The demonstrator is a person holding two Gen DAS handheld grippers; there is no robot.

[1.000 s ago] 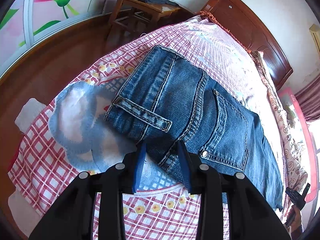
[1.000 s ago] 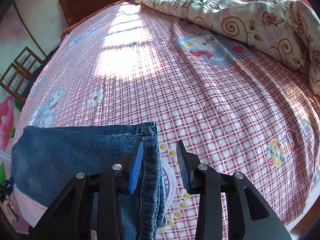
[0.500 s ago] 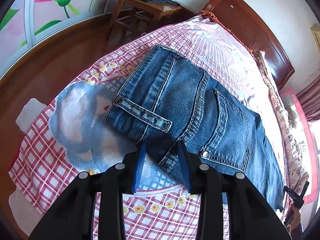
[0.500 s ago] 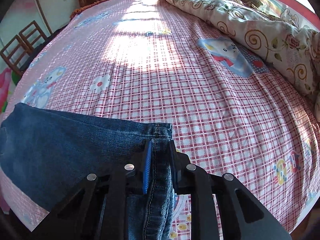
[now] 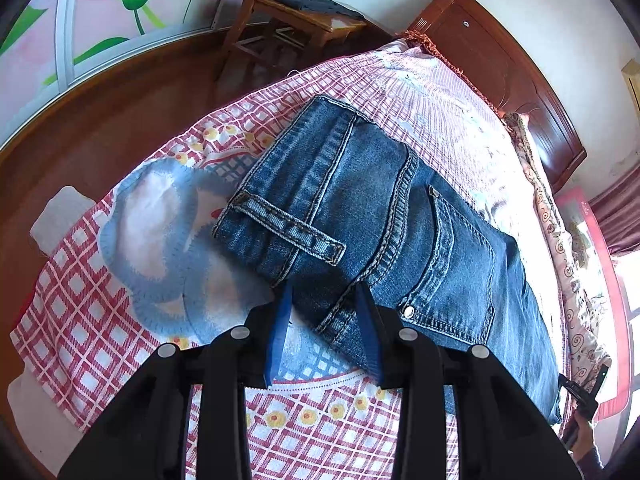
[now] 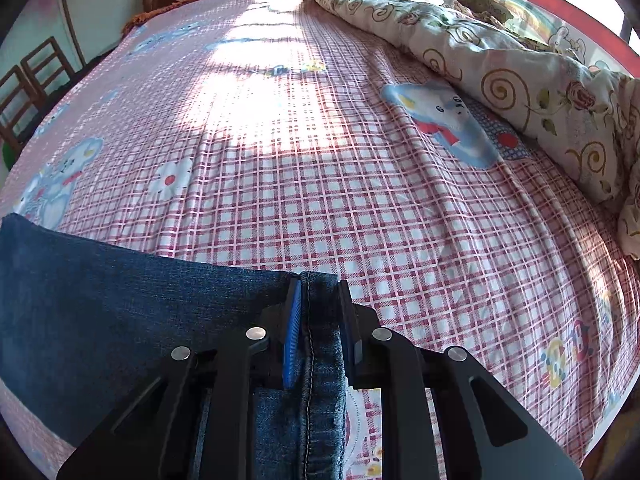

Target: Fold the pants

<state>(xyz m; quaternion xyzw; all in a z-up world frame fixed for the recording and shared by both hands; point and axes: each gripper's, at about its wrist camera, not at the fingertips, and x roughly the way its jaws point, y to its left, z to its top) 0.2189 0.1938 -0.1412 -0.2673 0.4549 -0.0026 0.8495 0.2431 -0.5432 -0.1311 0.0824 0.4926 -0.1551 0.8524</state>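
Jeans point(image 5: 384, 232), blue denim, lie flat on the bed point(image 5: 100, 320), which is covered by a red-and-white checked sheet point(image 6: 360, 200) printed with bears and flowers. Left wrist view: waistband end at 10 o'clock, back pocket point(image 5: 452, 264) at 3 o'clock of centre, legs running toward 4 o'clock. The left gripper point(image 5: 322, 336) hovers at 6 o'clock with its jaws spread wide, the near edge of the waist region between the blue pads point(image 5: 278, 332); contact with the cloth cannot be told. Right wrist view: the right gripper point(image 6: 320, 328) at 6 o'clock has its jaws closed narrowly on the stitched hem of a leg, the denim extending toward 9 o'clock. A floral quilt point(image 6: 500, 64) lies bunched at 2 o'clock. A wooden chair point(image 5: 292, 4) stands at 12 o'clock in the left view, beside the wooden headboard point(image 5: 500, 64).
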